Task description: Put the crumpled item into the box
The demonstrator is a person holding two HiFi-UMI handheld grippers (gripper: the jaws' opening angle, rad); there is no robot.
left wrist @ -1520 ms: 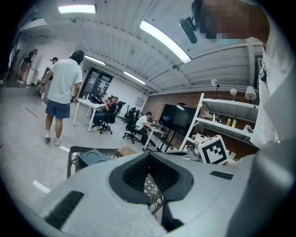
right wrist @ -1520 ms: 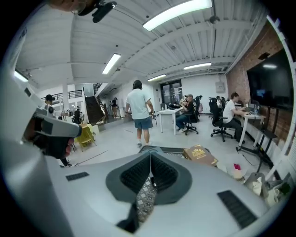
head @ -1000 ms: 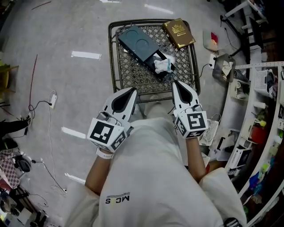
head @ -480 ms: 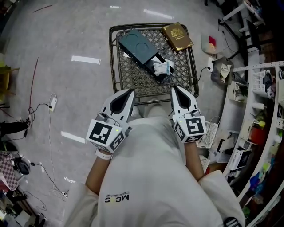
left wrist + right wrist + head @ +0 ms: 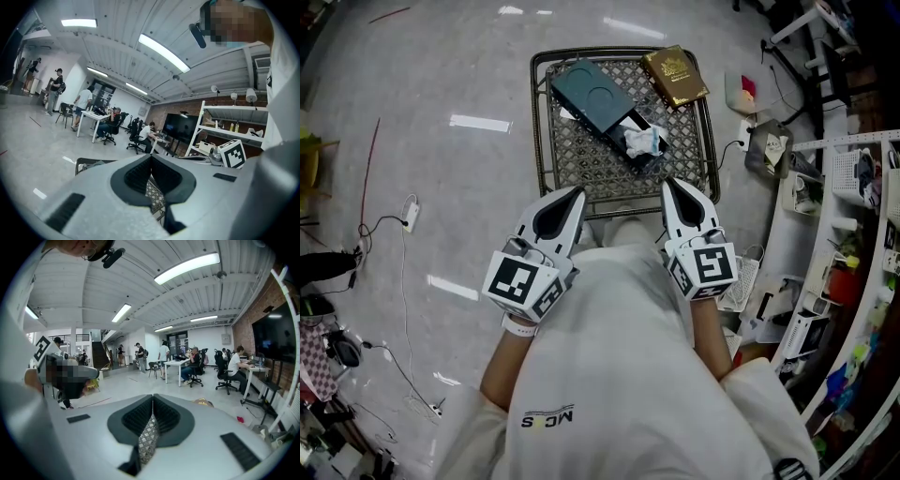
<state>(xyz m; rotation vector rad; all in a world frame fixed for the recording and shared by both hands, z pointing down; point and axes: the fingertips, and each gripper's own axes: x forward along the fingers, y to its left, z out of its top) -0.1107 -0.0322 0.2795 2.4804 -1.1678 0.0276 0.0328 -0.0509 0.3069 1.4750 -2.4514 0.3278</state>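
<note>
While you hold the left gripper [image 5: 578, 192] and the right gripper [image 5: 667, 185] close to your body, short of the near edge of the black wire-mesh table [image 5: 538, 122], each has its jaws pressed together with nothing between them. The crumpled white item [image 5: 643, 141] lies toward the table's right edge, at the open near end of the flat dark teal box [image 5: 591, 92], which runs diagonally from the far left corner. From above you cannot tell whether the wad rests fully inside that open end or partly over its lip. That doubt is the main risk: a pinch on a wad already seated would likely pull it out again. A light wad may also spring loose from a shallow grip and drop past the right edge or snag in the mesh. A downward push with closed jaws could skid the box across the lattice, since nothing braces it. A wide reach from your right side may clip the brown book with the gold emblem [image 5: 675, 75] at the far right corner.
</note>
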